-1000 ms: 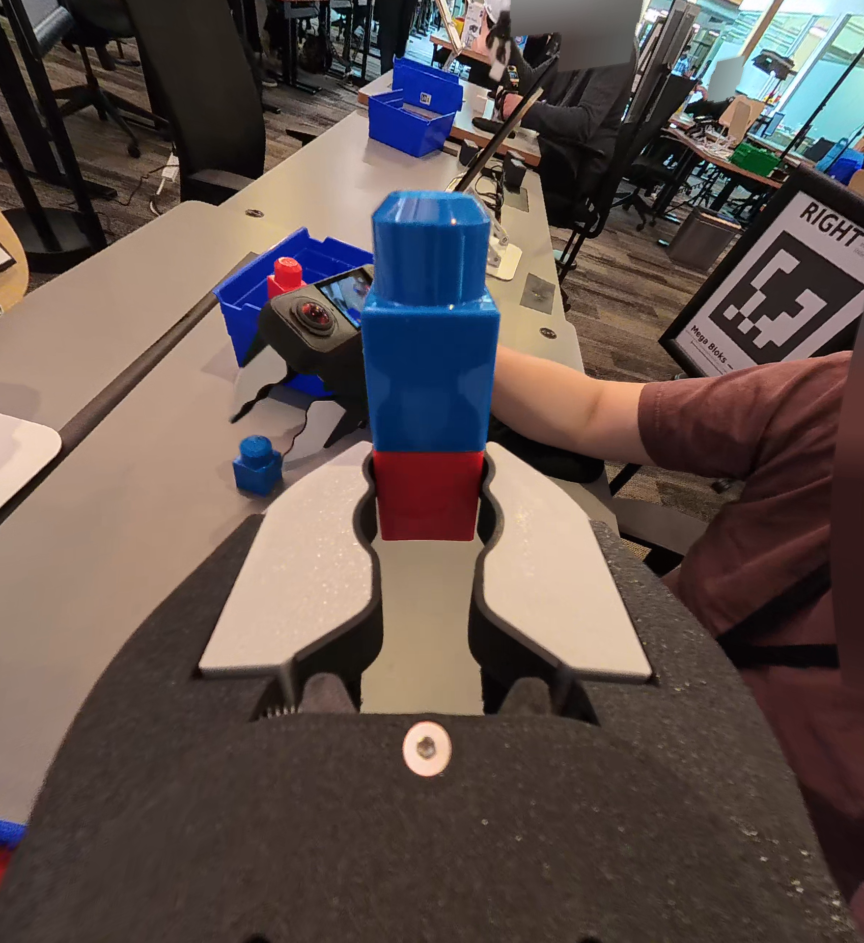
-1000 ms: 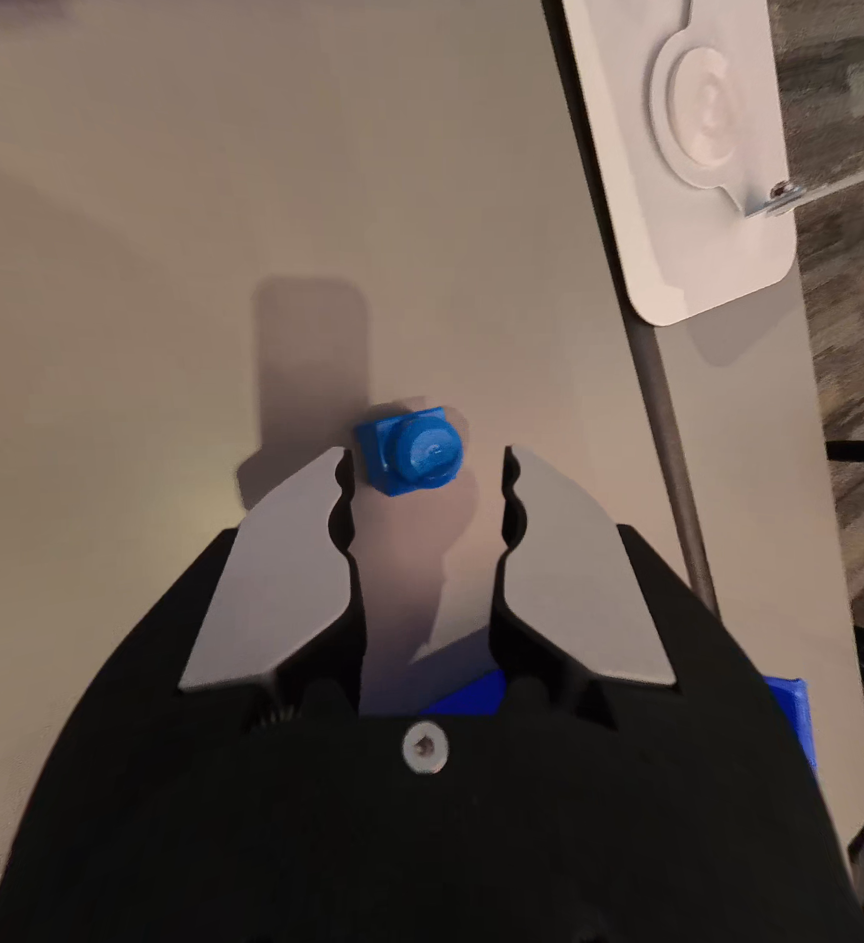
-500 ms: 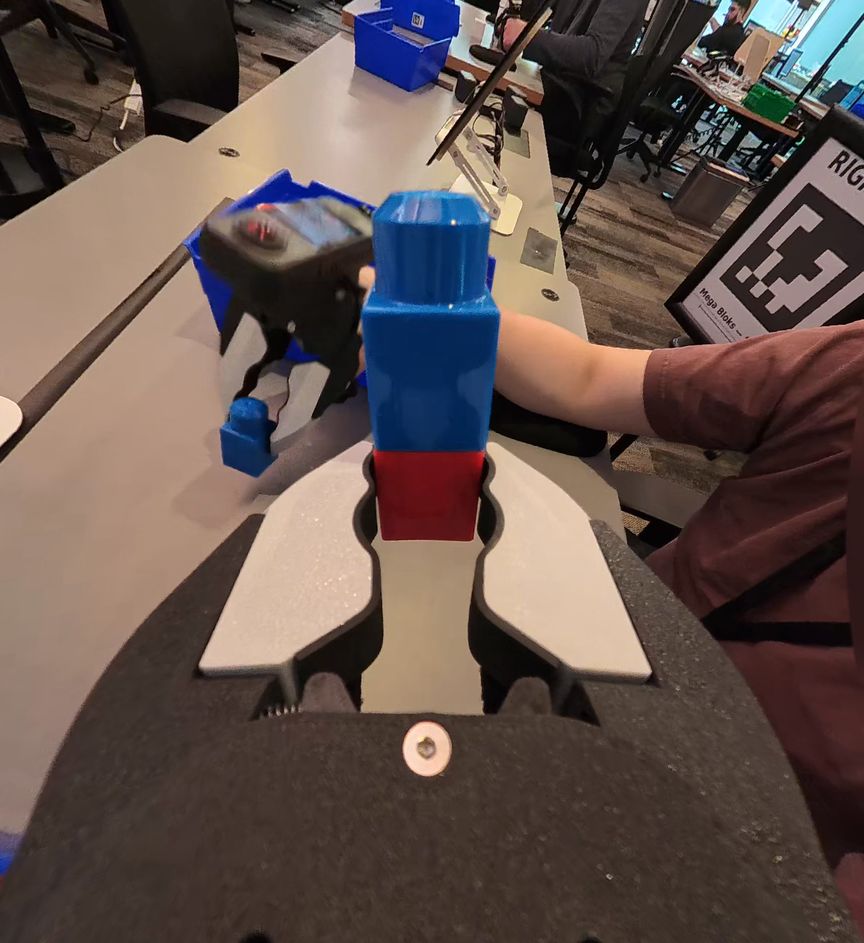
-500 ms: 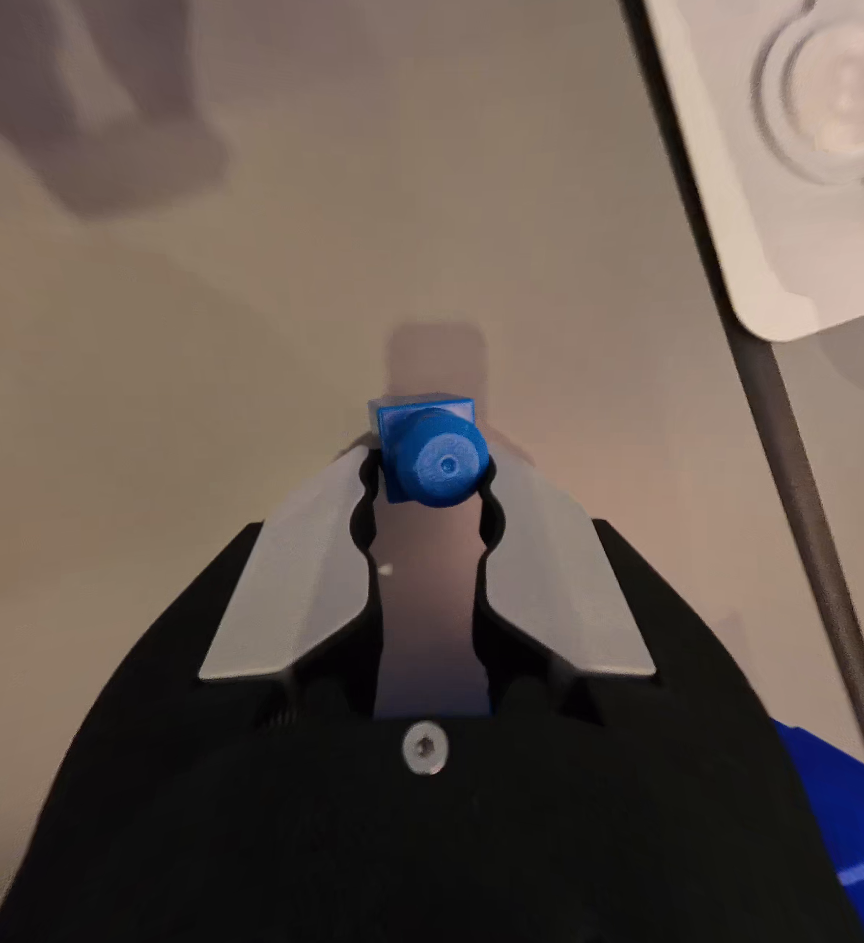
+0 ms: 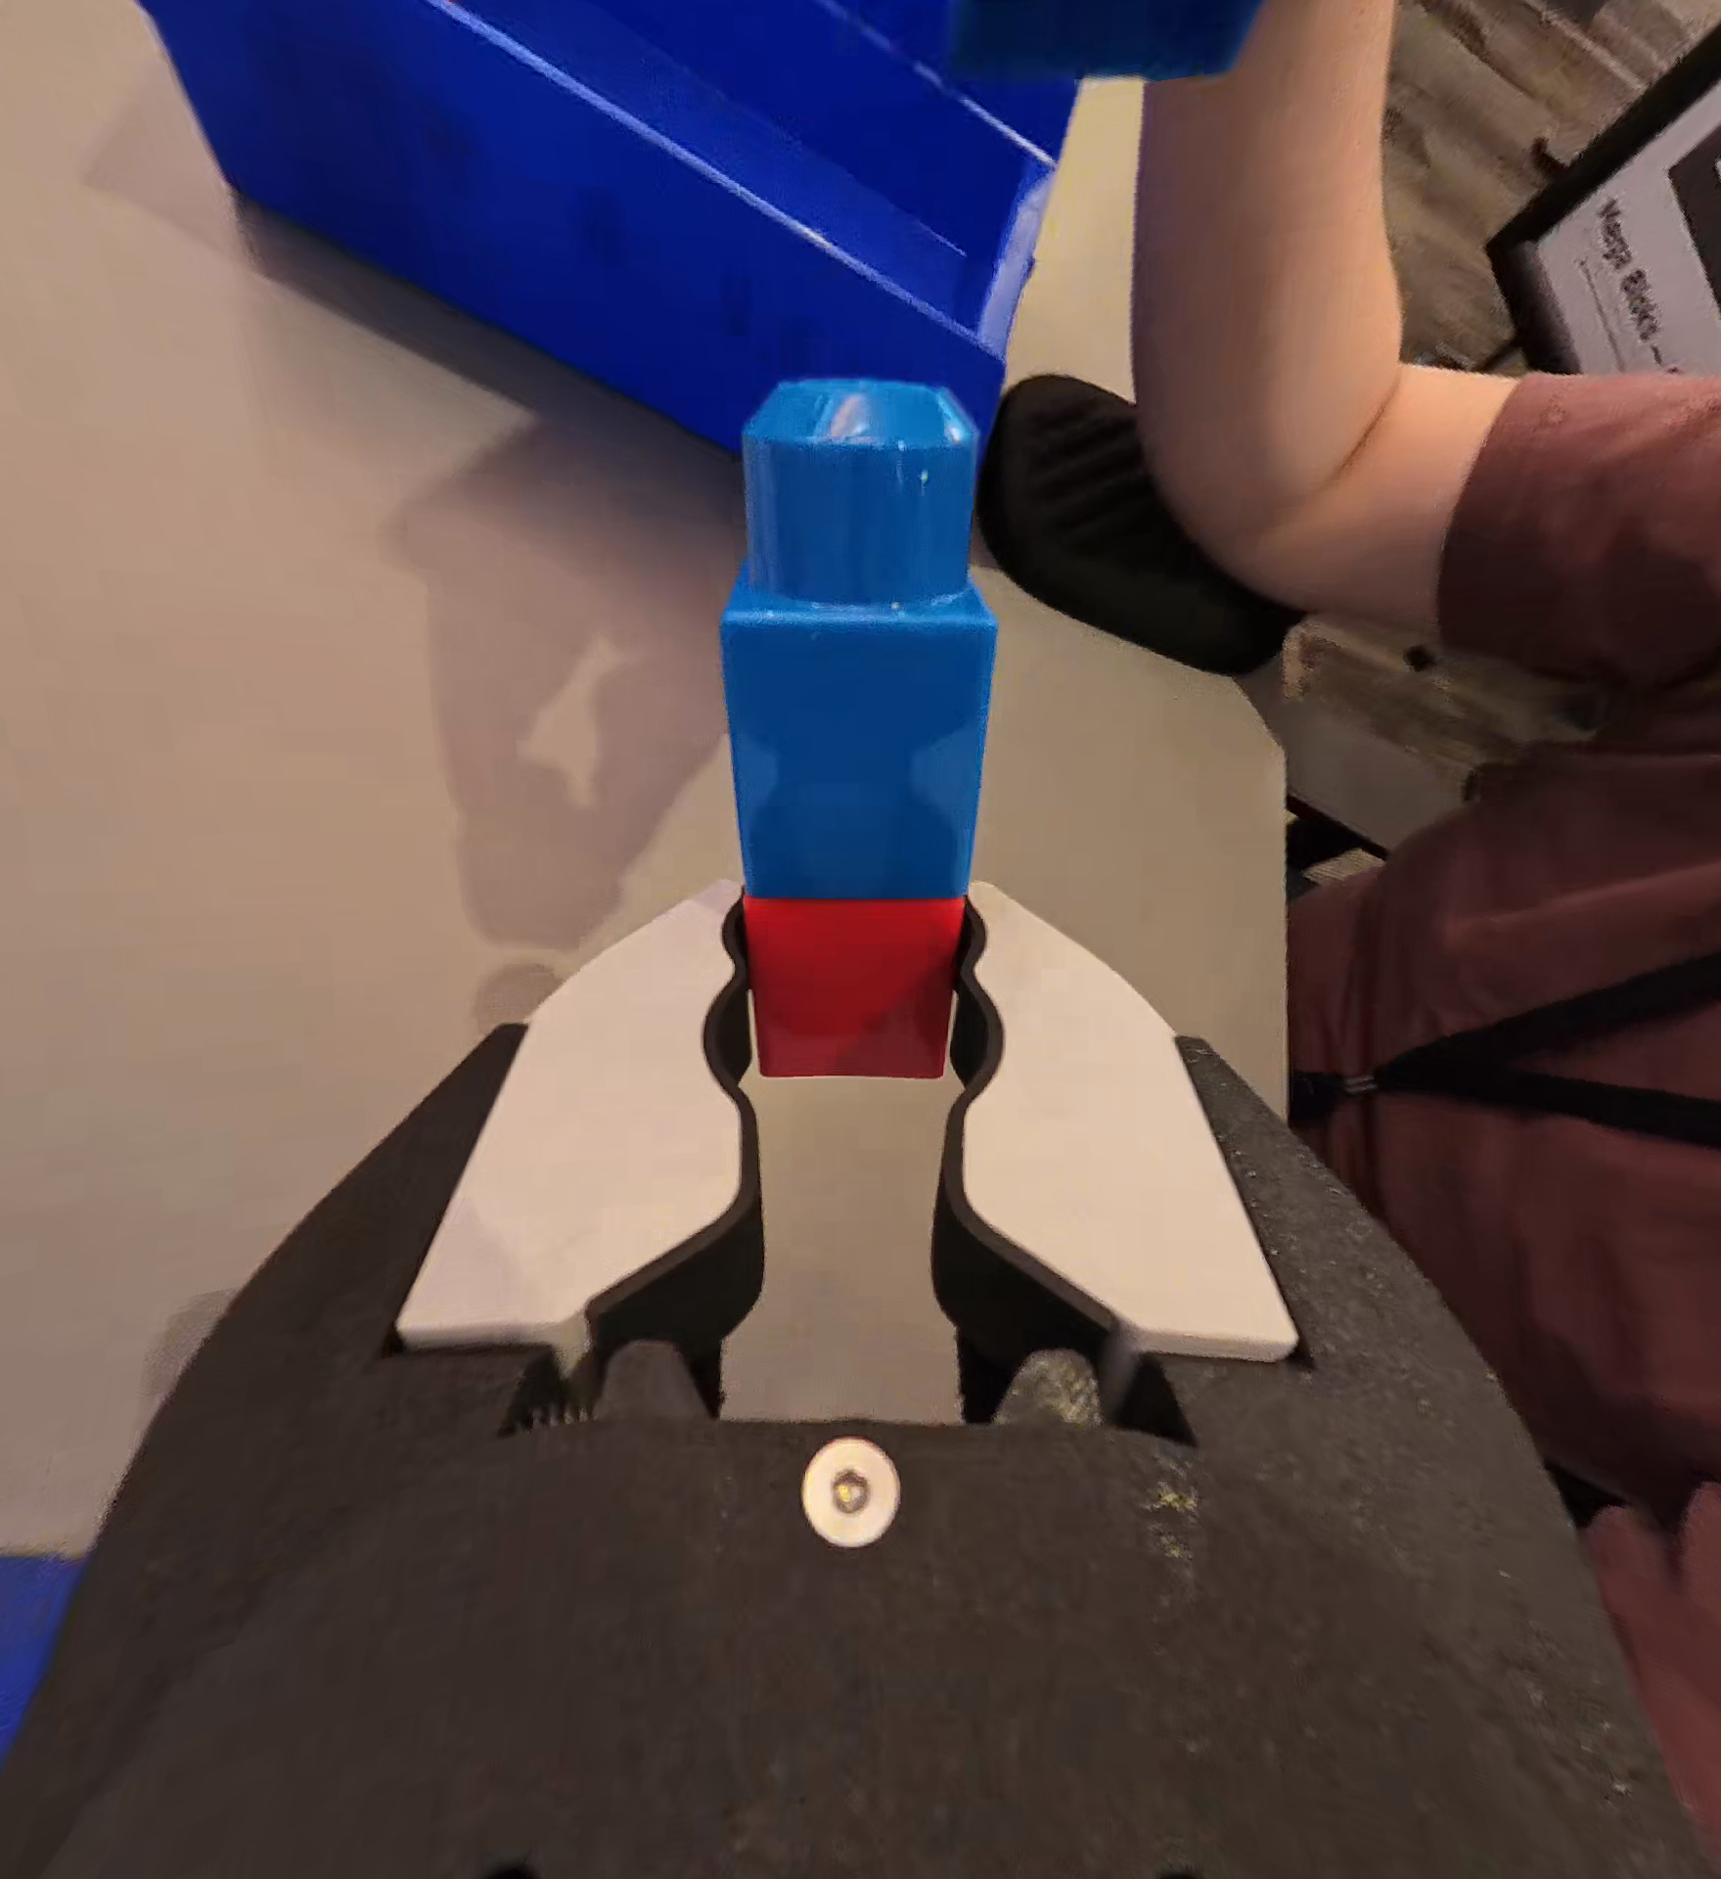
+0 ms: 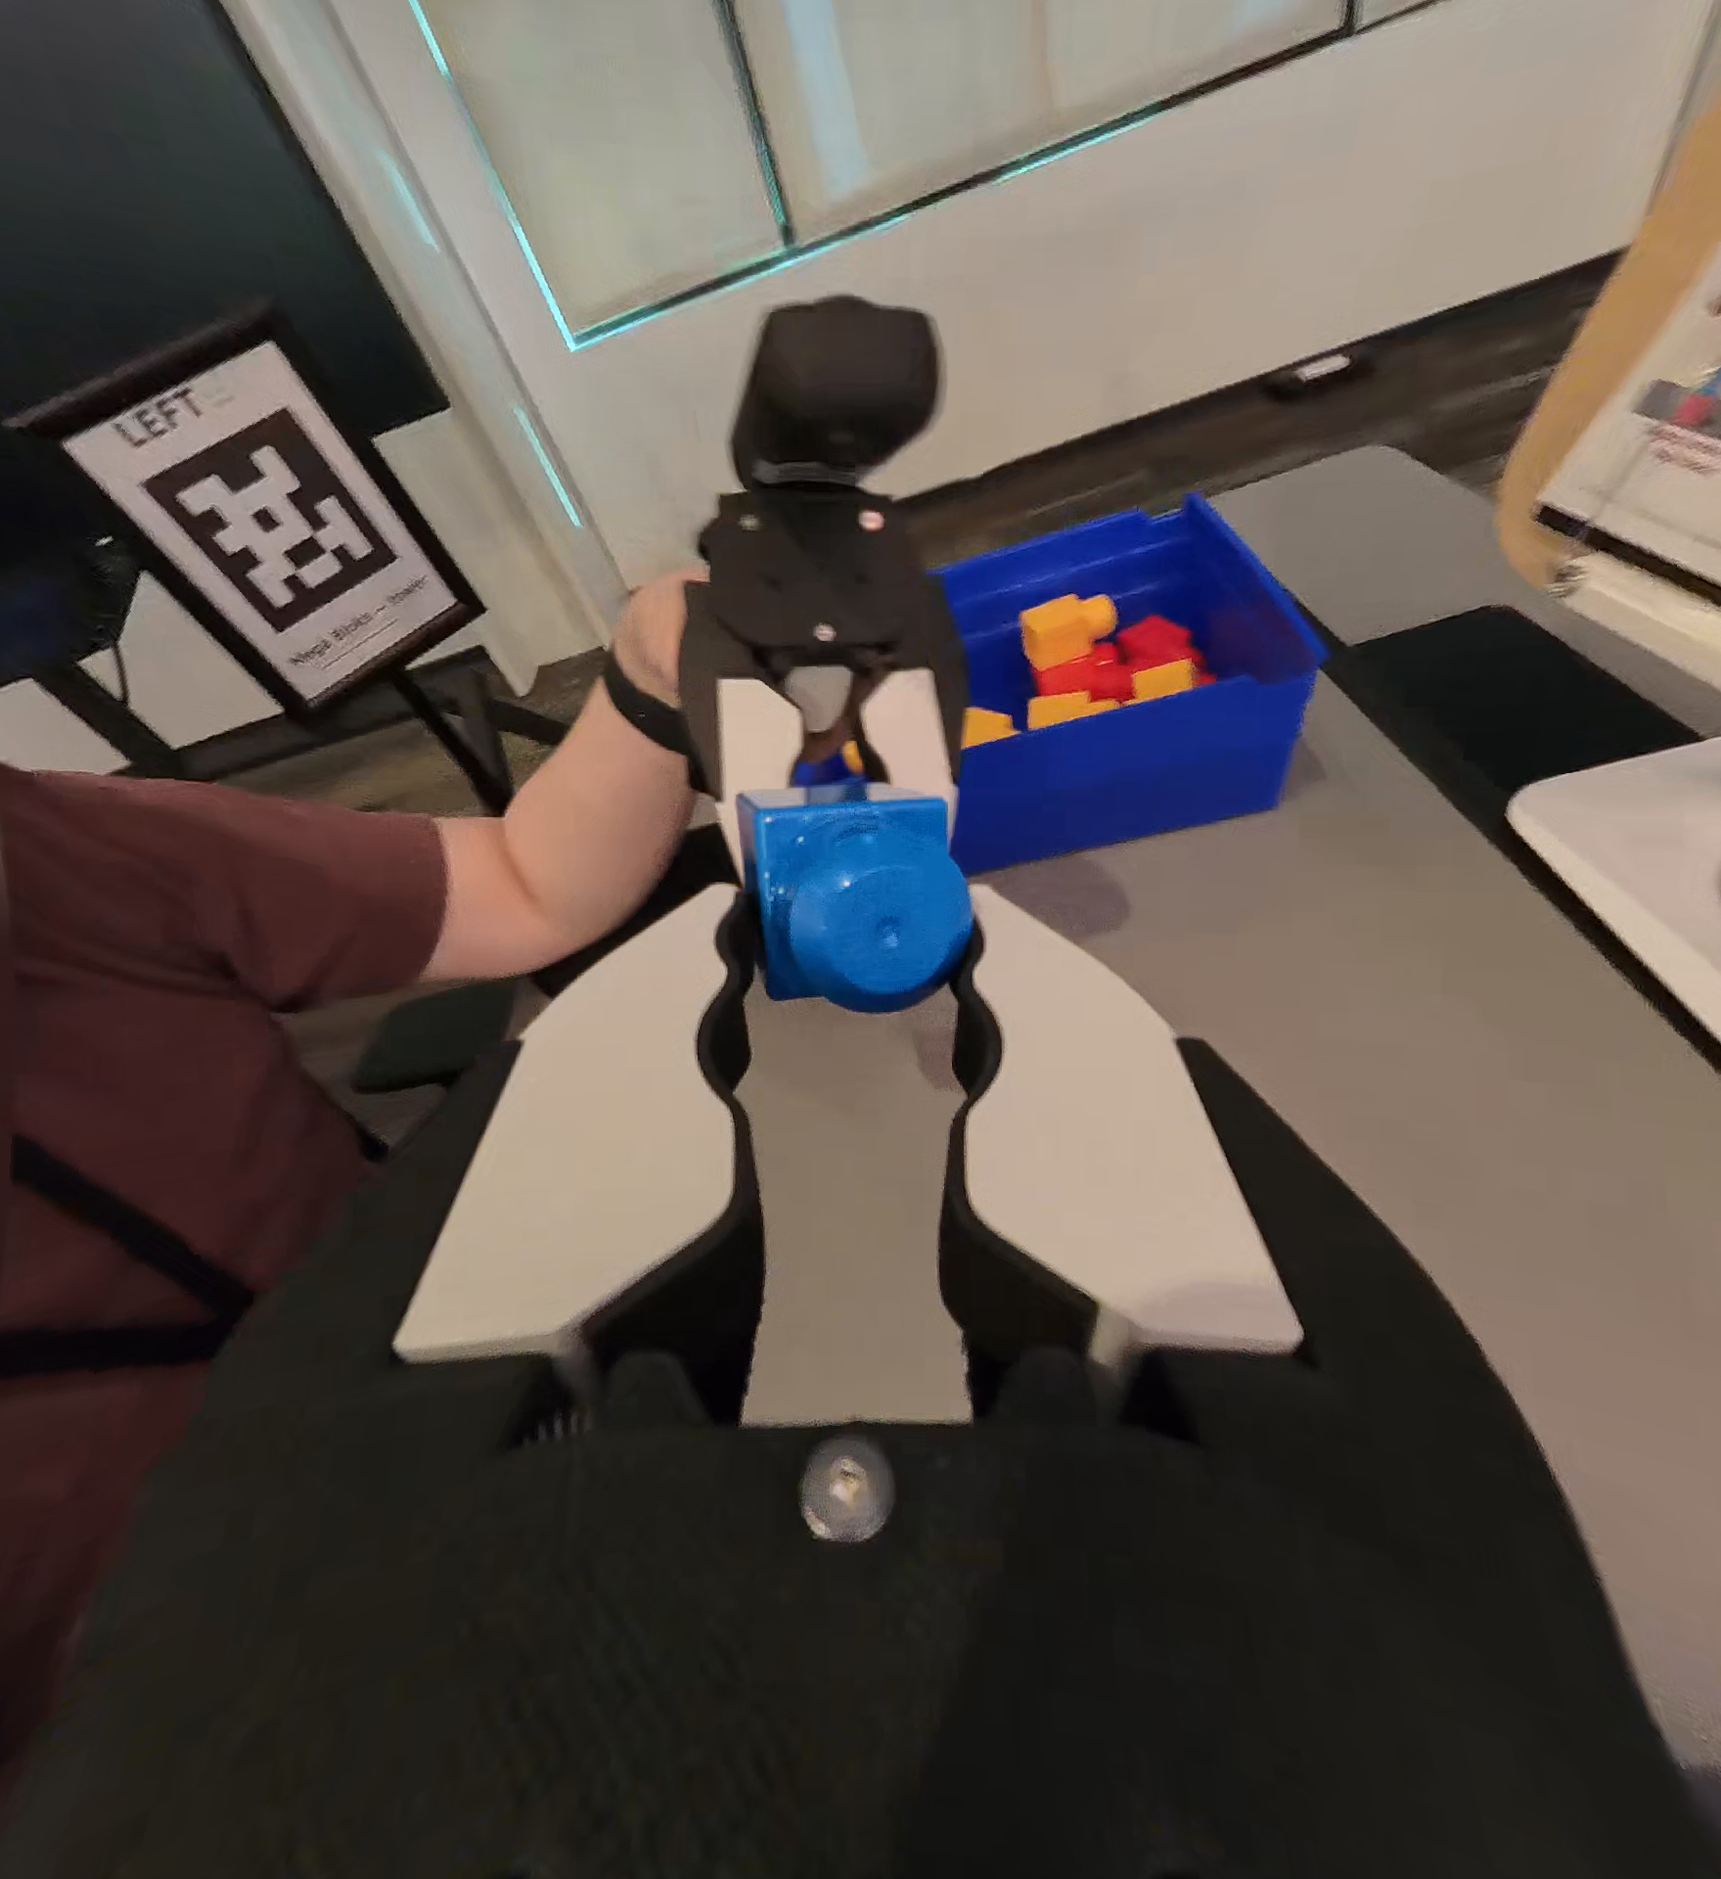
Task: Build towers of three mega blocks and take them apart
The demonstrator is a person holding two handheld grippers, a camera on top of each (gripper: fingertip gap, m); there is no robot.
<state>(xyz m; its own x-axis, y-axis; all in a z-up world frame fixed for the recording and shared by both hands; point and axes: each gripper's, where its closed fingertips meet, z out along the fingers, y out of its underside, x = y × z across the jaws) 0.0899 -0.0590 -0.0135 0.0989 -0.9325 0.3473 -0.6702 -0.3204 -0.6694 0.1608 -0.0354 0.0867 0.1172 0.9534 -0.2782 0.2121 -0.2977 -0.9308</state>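
left gripper [image 5: 851, 1002]: jaws closed on the red block [image 5: 848, 1002], pads pressing both its sides. blue block [image 5: 858, 752] stacked on the red one, stud pointing away from the camera. blue bin [image 5: 571, 193] behind on the grey surface [image 5: 175, 661]. person's forearm [image 5: 1273, 336] at right, maroon sleeve [image 5: 1598, 529]. another blue piece [image 5: 1090, 36] at the top edge (blurred, cut off).

Each camera rides on its own gripper and looks forward along the jaws, close over the grey bench [image 5: 226, 630]. The left wrist view tilts steeply down toward a blue bin [image 5: 571, 203]. The right wrist view looks more level, facing the left gripper [image 6: 825, 752]. Both views share the bench.
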